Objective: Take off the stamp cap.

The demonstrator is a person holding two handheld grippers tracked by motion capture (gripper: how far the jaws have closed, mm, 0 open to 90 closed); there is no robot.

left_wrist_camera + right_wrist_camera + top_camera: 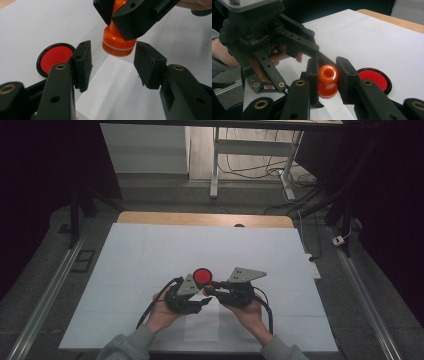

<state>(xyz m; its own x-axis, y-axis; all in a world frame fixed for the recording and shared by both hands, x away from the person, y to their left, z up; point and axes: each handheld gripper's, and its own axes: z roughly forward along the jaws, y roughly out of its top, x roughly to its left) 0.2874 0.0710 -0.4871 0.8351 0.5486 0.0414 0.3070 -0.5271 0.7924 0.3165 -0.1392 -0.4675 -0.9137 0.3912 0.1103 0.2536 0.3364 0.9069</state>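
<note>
An orange stamp (117,45) with a knob handle (327,73) is clamped by its handle in my right gripper (327,77), which is shut on it. The stamp's round base hangs over the far edge of a small white paper sheet (112,95); whether it touches I cannot tell. My left gripper (112,62) is open, its pads either side of and just short of the stamp's base. A round red ink pad (202,275) in a black rim lies just behind both grippers; the ink pad (56,58) is uncovered. Both grippers (207,292) meet near the table's front centre.
A white cover (150,255) spreads over the table, with a wooden edge (200,218) at the back. The small paper sheet (202,322) lies by the front edge between the person's hands. Desk legs and cables stand on the floor beyond.
</note>
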